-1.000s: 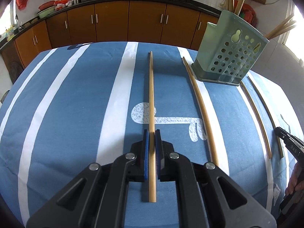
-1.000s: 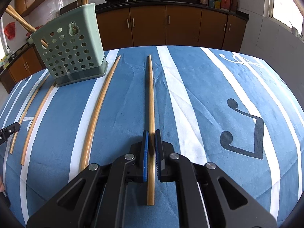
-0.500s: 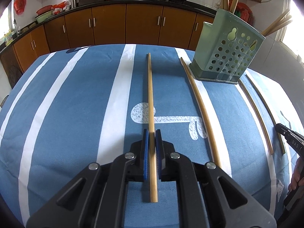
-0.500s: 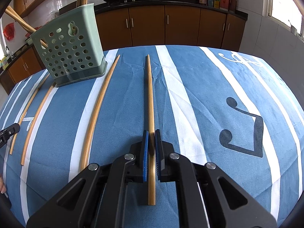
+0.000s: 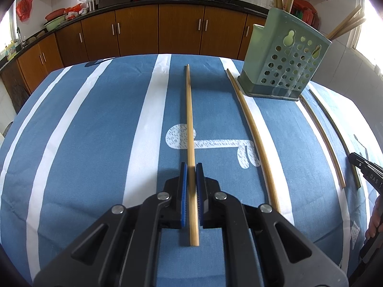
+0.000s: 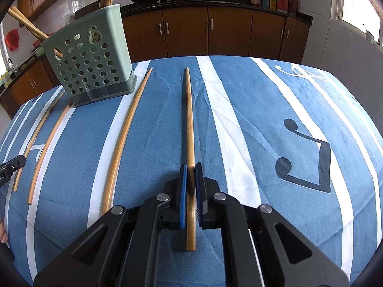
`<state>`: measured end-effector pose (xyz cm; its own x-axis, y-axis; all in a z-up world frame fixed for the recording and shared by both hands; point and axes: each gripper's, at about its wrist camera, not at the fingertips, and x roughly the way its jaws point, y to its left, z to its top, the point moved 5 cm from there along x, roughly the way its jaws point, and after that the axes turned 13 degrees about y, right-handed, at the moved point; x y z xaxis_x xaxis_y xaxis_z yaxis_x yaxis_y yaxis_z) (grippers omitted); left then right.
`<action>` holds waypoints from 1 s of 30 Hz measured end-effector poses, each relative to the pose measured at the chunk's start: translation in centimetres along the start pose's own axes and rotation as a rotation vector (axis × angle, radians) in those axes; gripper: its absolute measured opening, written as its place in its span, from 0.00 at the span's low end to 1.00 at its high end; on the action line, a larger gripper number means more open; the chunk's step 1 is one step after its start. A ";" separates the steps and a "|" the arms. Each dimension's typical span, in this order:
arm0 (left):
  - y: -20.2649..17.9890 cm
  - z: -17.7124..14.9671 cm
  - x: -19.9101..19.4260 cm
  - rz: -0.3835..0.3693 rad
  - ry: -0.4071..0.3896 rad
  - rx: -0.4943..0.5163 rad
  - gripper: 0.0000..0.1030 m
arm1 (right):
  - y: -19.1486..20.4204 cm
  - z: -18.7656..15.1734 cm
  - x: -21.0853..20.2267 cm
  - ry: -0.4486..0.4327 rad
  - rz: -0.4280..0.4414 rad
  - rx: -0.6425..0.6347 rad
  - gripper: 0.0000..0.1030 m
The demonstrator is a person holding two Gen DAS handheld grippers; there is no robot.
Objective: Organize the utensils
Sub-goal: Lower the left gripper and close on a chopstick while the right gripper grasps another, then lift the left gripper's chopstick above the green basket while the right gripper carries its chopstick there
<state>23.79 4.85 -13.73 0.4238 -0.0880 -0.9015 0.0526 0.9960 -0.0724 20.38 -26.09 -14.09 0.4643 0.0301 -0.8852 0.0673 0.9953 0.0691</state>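
Note:
A long bamboo chopstick (image 5: 190,124) runs straight away from my left gripper (image 5: 191,167), which is shut on it near its close end. My right gripper (image 6: 190,166) is likewise shut on another bamboo chopstick (image 6: 189,119), with a dark shadow beside its far half. A pale green perforated utensil holder (image 5: 284,67) stands at the far side of the table and has several chopsticks in it. The right wrist view shows the holder (image 6: 88,57) at the upper left. Each view catches the other gripper's tip at its edge.
Loose chopsticks lie on the blue-and-white striped tablecloth (image 5: 95,143): one (image 5: 253,138) beside the holder and two thinner ones (image 5: 320,138) further right. The right wrist view shows one (image 6: 124,138) near the held stick. Brown kitchen cabinets (image 6: 186,31) line the back wall.

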 end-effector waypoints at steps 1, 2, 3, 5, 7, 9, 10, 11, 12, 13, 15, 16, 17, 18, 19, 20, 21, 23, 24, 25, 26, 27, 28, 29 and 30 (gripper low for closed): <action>0.0 -0.2 -0.1 0.001 0.001 0.001 0.09 | 0.0 0.0 0.0 0.000 0.001 0.000 0.08; 0.0 -0.4 -0.2 0.004 0.000 0.003 0.09 | 0.0 -0.1 0.0 0.000 0.002 0.000 0.08; -0.1 -0.5 -0.2 0.008 -0.001 0.007 0.09 | 0.0 -0.2 0.0 0.000 0.003 -0.001 0.08; -0.2 -0.8 -0.3 0.019 -0.005 0.015 0.08 | 0.1 -0.3 0.0 -0.001 0.010 -0.002 0.07; -0.3 -1.1 -0.4 0.024 -0.004 0.022 0.08 | 0.0 -0.4 -0.1 -0.001 0.017 0.000 0.07; -0.2 -1.2 -0.5 0.022 0.008 0.023 0.07 | -0.2 -0.4 -0.3 -0.004 0.024 0.009 0.07; -0.1 -1.2 -0.6 0.019 0.018 0.021 0.07 | -0.3 -0.4 -0.7 -0.013 0.030 0.014 0.07; 0.0 -1.2 -0.8 0.018 0.019 0.018 0.07 | -0.4 -0.4 -1.3 -0.030 0.035 0.018 0.07; 0.2 -1.0 -1.4 0.018 0.006 0.017 0.07 | -0.5 -0.3 -2.1 -0.054 0.040 0.022 0.07; 0.3 -0.8 -2.0 0.019 -0.011 0.018 0.07 | -0.6 -0.1 -2.8 -0.073 0.043 0.024 0.07; 0.3 -0.3 -3.4 0.018 -0.043 0.020 0.07 | -0.9 0.3 -4.3 -0.115 0.046 0.030 0.07; 0.3 -0.1 -4.1 0.016 -0.061 0.020 0.07 | -1.0 0.4 -5.0 -0.132 0.049 0.033 0.07; 0.2 0.2 -4.7 0.015 -0.077 0.021 0.07 | -1.1 0.7 -5.7 -0.151 0.052 0.037 0.07; 0.2 0.6 -5.6 0.014 -0.099 0.021 0.07 | -1.3 0.9 -6.4 -0.170 0.053 0.040 0.07; 0.2 0.9 -6.4 0.015 -0.119 0.020 0.07 | -1.4 1.0 -7.0 -0.184 0.054 0.043 0.07; 0.2 1.1 -6.8 0.012 -0.130 0.018 0.07 | -1.5 1.2 -7.6 -0.202 0.056 0.046 0.07; 0.2 1.4 -7.7 0.005 -0.152 0.013 0.07 | -1.7 1.3 -8.1 -0.216 0.057 0.050 0.07; 0.3 1.9 -9.1 -0.004 -0.186 0.005 0.07 | -1.9 1.8 -9.1 -0.248 0.063 0.059 0.07; 0.2 2.2 -9.6 -0.008 -0.201 0.001 0.07 | -2.0 1.9 -9.6 -0.261 0.064 0.061 0.07; 0.2 2.4 -10.2 -0.013 -0.217 -0.003 0.07 | -2.0 2.1 -10.0 -0.273 0.065 0.062 0.07; 0.2 2.7 -11.0 -0.020 -0.238 -0.009 0.07 | -2.2 2.3 -10.4 -0.285 0.067 0.064 0.07; 0.2 2.9 -11.5 -0.024 -0.250 -0.011 0.07 | -2.3 2.4 -10.8 -0.296 0.069 0.066 0.07; 0.2 3.2 -12.1 -0.029 -0.267 -0.014 0.07 | -2.3 2.6 -11.2 -0.309 0.072 0.067 0.07; 0.1 3.4 -12.7 -0.034 -0.283 -0.015 0.07 | -2.3 2.8 -11.6 -0.319 0.074 0.068 0.07; 0.1 3.5 -13.1 -0.037 -0.293 -0.016 0.07 | -2.3 3.0 -11.9 -0.329 0.075 0.067 0.07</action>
<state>21.38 6.04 -0.49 0.6654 -0.1227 -0.7363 0.0597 0.9920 -0.1114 17.29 -29.04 -2.34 0.7295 0.0610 -0.6813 0.0748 0.9829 0.1681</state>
